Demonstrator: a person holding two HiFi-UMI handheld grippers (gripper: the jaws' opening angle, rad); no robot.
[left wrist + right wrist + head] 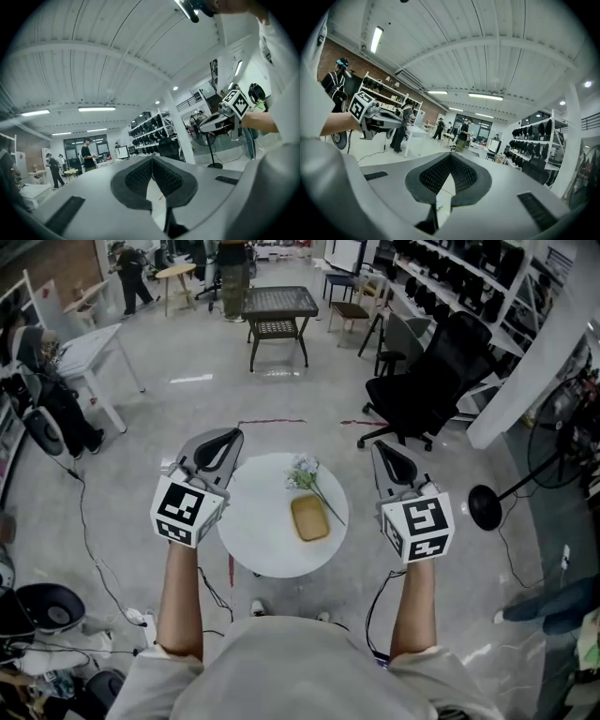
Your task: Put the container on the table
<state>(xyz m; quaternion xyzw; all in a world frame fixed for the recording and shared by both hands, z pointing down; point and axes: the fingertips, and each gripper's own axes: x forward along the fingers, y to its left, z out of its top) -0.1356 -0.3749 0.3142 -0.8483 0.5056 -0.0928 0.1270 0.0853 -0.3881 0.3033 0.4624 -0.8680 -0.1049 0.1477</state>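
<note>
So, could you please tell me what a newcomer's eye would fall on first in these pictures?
The eye goes first to the small round white table at the centre of the head view. It carries a tan rectangular container, with a sprig of pale flowers just beyond it. The left gripper and the right gripper are held on either side of the table, both with jaws closed on nothing.

centre of frame: counter (267, 554) | on counter, right of its middle: container (309, 518) | on counter, just above container: flower sprig (305, 472), stem passing along container's right side | counter's upper left edge: left claw (229, 435) | just right of counter: right claw (379, 448) | upper right, on floor: office chair (427, 381) | top centre: second table (279, 304)
</note>
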